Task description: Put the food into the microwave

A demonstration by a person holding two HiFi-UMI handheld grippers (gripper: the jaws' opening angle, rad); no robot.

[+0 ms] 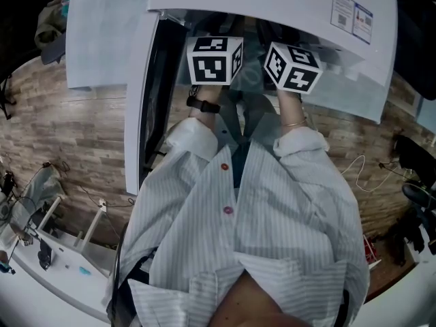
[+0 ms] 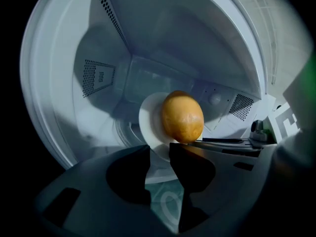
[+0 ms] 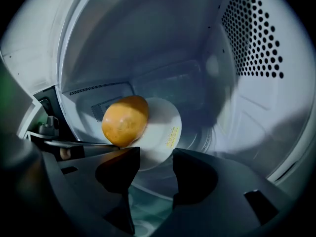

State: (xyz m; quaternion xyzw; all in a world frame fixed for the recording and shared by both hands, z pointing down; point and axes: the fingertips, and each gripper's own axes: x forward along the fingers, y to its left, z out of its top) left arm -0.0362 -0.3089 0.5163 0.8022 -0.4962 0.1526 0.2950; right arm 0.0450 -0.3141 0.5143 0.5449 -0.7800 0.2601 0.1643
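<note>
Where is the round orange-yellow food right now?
The food sits on the white plate inside the microwave, just beyond the open jaws in both gripper views. The head view does not show it.

Floor: wood-look planks in grey-brown, laid in staggered rows, evenly lit with soft shadows.

White tabletop: upper left, pale and plain, its near corner over the floor.

White workbench: curved edge along the lower left corner, a few small items on it, among them a blue piece; pale slanted rods beside it.

Thin dark cables: loose on the floor, left side.

White cable: coiled on the floor, right side.

Dark equipment: at the right edge, type unclear.

Heap of cloth: upper left corner.
</note>
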